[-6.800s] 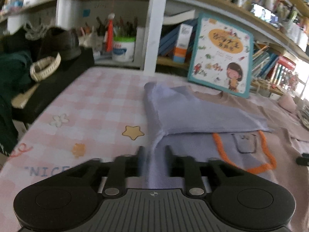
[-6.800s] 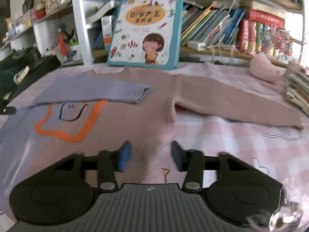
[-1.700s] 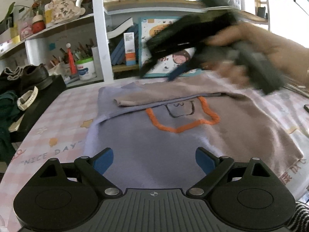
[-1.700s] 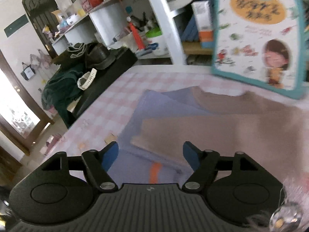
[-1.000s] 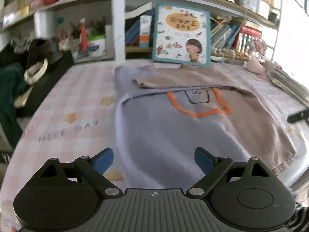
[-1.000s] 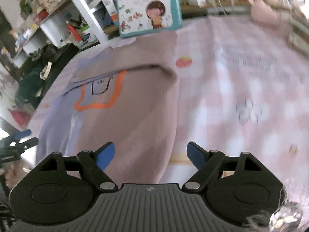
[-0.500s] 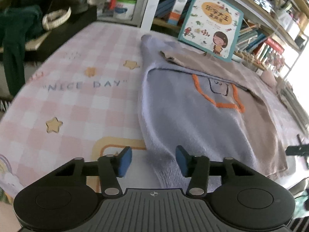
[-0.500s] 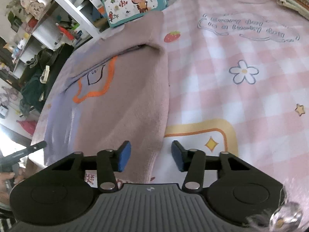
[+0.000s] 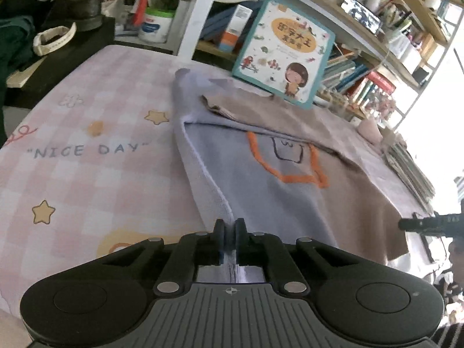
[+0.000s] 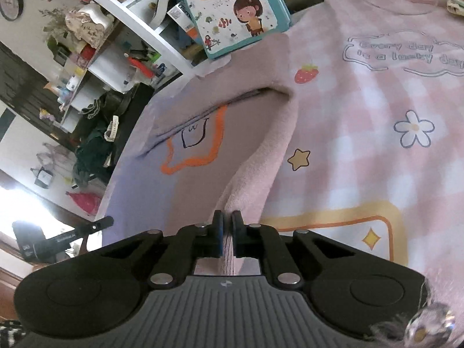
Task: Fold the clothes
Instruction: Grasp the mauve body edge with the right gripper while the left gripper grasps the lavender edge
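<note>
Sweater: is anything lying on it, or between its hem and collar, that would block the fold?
Nothing visible does. Both sleeves already lie folded across the sweater, and each hand-held gripper, left and right, is shut on a hem corner. The book stands beyond the collar.

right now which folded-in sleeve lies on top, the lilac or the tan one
The tan sleeve: it lies across the chest over the lilac sleeve, whose end peeks out beyond it.

furniture: white bookshelf, crowded | cover: pink checked tablecloth | light: bright daylight
</note>
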Motion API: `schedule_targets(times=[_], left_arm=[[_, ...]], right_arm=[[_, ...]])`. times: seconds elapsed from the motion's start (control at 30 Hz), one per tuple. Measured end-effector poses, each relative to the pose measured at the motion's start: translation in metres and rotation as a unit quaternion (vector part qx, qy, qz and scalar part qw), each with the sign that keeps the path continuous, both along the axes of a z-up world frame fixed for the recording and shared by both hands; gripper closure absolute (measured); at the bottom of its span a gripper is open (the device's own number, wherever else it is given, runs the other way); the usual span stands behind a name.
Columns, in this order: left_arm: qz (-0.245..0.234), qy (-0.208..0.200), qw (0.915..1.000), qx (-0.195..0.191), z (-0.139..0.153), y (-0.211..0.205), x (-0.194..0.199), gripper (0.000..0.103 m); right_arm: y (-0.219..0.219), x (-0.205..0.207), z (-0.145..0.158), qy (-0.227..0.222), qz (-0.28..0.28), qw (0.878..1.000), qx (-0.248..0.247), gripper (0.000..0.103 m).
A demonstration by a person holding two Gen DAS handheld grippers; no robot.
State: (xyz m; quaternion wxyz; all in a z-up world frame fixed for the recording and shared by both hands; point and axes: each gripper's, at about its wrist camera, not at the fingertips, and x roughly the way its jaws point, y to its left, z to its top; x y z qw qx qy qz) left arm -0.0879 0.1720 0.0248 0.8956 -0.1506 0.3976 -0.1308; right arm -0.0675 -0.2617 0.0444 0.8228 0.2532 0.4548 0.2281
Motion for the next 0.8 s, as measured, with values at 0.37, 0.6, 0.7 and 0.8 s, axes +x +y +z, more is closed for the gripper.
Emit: schedule_targets(times=[0.37,0.6,0.7,0.8], left_arm=[[-0.014,0.053,0.9978,-0.036,-0.022,0.005,-0.002,0.057],[0.006,0.051,0.9975,-0.048,-0.031,0.015,-0.001,0.098],[-0.01,0.04,0.9982,-0.042,-0.031,0.006,0.001,0.098],[-0.036,0.029,0.9981,-0.04,-0.03,-0.008,0.004,0.098]], right_arm=[[0.003,0.0,-0.03,0.065,0.011,0.998,0.017,0.076],[0.003,-0.002,-0.031,0.054,0.013,0.998,-0.008,0.097],[-0.006,-0.009,-0.024,0.037,-0.004,0.999,-0.021,0.097],[-0.017,-0.019,-0.016,0.024,-0.022,0.999,-0.015,0.097]])
